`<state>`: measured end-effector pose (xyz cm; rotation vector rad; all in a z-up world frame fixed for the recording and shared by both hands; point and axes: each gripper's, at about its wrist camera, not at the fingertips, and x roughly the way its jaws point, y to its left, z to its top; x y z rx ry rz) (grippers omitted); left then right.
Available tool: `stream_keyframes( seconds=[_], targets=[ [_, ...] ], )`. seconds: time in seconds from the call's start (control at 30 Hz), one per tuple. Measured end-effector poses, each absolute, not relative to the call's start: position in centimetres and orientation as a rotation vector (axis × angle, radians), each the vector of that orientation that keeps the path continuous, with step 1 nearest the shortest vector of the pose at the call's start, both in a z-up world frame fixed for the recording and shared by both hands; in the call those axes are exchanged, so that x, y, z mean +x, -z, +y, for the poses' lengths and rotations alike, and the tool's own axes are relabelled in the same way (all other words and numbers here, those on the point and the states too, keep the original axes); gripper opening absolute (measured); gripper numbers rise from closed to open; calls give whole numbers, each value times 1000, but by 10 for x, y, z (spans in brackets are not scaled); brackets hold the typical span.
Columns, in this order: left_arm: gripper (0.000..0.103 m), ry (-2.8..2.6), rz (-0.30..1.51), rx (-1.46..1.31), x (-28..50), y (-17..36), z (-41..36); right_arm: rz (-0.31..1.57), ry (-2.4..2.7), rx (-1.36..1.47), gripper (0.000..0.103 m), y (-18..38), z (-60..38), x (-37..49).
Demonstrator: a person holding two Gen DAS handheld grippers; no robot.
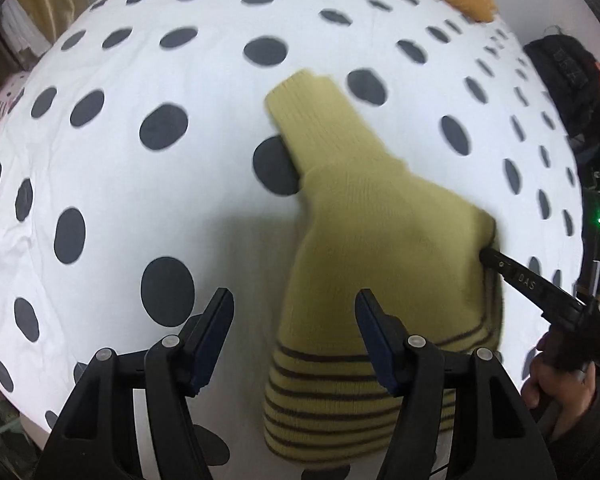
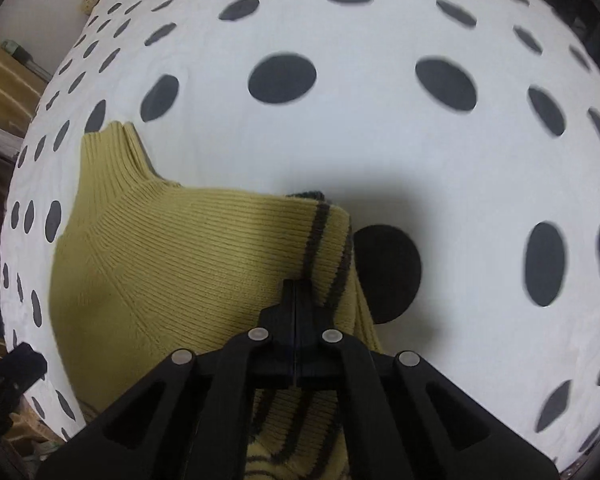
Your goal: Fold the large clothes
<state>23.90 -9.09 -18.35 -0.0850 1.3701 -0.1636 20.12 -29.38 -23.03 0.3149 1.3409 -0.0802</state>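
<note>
The right gripper (image 2: 296, 292) is clamped on the striped edge of the one yellow-green sweater (image 1: 372, 236), which lies partly folded on the single white dotted bedsheet (image 1: 140, 80). The left gripper (image 1: 294, 300) hovers with jaws apart, holding nothing; open sheet stretches beyond the collar

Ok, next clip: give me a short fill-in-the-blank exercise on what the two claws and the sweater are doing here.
1. The yellow-green knitted sweater with dark stripes lies on a white bedsheet printed with dark ____.
2. The right claw is ____ on a striped fold of the sweater.
3. The left claw is ____ and holds nothing.
4. The sweater's plain ribbed ____ points away from both claws.

Missing words: dots; shut; open; collar
</note>
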Motion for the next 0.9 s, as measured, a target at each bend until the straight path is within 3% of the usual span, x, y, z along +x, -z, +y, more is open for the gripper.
stream_keyframes(
  seconds=[0.13,0.23,0.3,0.33,0.37,0.4,0.47,0.53,0.7,0.8,0.87,0.9],
  targets=[
    [64,257,1368,-126,209,180,-102,1284,10,337,3,184,-276,167],
    [64,223,1424,-20,192,215,-118,1358,12,299,3,194,-258,134],
    [70,156,1512,0,190,258,-114,1411,39,275,2,220,-258,123],
    [81,134,1527,-47,191,268,-106,1416,42,280,2,230,-262,120],
    [85,112,1531,-70,193,269,-100,1422,43,290,2,233,-264,118],
    [83,102,1532,-85,196,262,-97,1421,47,297,2,227,-264,119],
    [49,97,1475,-16,194,237,-101,1401,52,305,3,205,-262,117],
    [37,121,1396,40,188,208,-107,1358,40,307,3,183,-258,107],
    [37,210,1324,60,169,192,-122,1424,32,309,3,189,-247,75],
    [45,115,1426,203,161,245,-130,1534,39,263,0,232,-242,63],
    [58,75,1404,212,156,245,-124,1561,54,273,0,244,-245,58],
    [58,60,1386,218,155,235,-122,1554,68,280,0,238,-246,57]
  ],
)
